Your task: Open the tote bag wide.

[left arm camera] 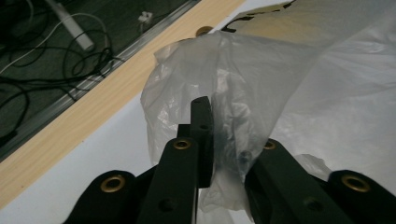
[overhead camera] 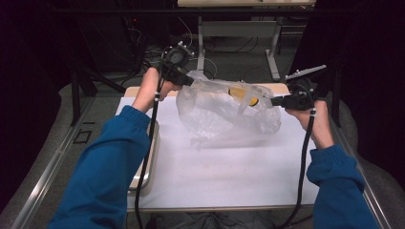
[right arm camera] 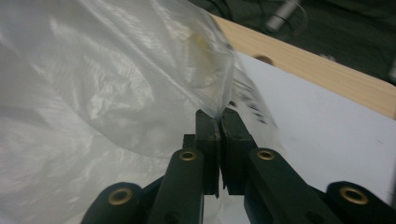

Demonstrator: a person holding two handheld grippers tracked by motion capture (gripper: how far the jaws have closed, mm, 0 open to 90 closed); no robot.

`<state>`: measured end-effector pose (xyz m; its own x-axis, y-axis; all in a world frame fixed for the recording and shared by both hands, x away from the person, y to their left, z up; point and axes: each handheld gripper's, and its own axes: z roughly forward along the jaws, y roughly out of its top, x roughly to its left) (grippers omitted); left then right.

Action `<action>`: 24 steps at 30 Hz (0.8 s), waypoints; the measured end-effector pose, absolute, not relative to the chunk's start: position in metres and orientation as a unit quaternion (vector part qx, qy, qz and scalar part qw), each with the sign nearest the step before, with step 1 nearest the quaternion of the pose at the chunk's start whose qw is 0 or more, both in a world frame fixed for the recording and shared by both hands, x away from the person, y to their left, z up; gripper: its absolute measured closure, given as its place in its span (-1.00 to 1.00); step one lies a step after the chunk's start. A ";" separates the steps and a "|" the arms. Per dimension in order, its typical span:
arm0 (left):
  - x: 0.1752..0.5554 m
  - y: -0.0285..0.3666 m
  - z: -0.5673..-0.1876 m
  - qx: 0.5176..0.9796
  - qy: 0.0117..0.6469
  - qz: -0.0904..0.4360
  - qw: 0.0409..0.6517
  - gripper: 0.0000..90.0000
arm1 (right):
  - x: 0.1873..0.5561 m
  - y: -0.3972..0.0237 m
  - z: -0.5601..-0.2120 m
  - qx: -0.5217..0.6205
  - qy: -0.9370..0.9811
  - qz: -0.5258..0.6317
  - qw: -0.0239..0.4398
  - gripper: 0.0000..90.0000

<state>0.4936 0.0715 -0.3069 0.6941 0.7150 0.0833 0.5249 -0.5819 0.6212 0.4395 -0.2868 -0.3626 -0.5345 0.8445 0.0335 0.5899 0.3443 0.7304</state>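
I am working in a dim room; cables [overhead camera: 157, 52] are lying on the floor [overhead camera: 239, 62] beyond my wooden-edged table [overhead camera: 215, 186].

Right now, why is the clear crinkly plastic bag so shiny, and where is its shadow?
High view: lamp glare glints on the clear crinkly plastic bag, and a soft grey shadow lies on the white table sheet beneath it. Right gripper view: bright folds, the far wooden edge blurred.

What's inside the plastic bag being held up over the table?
Through the clear bag a yellow item with a dark spot shows near the right tool. The crumpled film blurs its shape, so what it is, and whether more lies behind it, cannot be told.
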 end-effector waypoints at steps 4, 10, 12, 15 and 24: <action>0.516 0.051 -0.348 0.878 0.364 0.185 0.249 0.85 | 0.475 -0.285 -0.402 0.489 0.804 0.286 0.183 0.97; 0.522 0.049 -0.404 0.885 0.366 0.174 0.230 0.82 | 0.486 -0.279 -0.445 0.499 0.810 0.266 0.155 1.00; 0.523 0.056 -0.413 0.885 0.371 0.166 0.228 0.80 | 0.483 -0.279 -0.448 0.494 0.812 0.270 0.153 1.00; 0.520 0.063 -0.420 0.884 0.374 0.159 0.231 0.73 | 0.477 -0.277 -0.447 0.486 0.814 0.282 0.143 1.00; 0.491 0.054 -0.459 0.910 0.351 0.149 0.162 -0.67 | 0.470 -0.270 -0.447 0.479 0.818 0.285 0.143 1.00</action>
<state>0.4906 0.0539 -0.4585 0.7093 0.6870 0.1580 0.5904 -0.7014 0.3995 0.4696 -0.2698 -0.4466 -0.5004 0.8649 0.0393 0.7023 0.3789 0.6027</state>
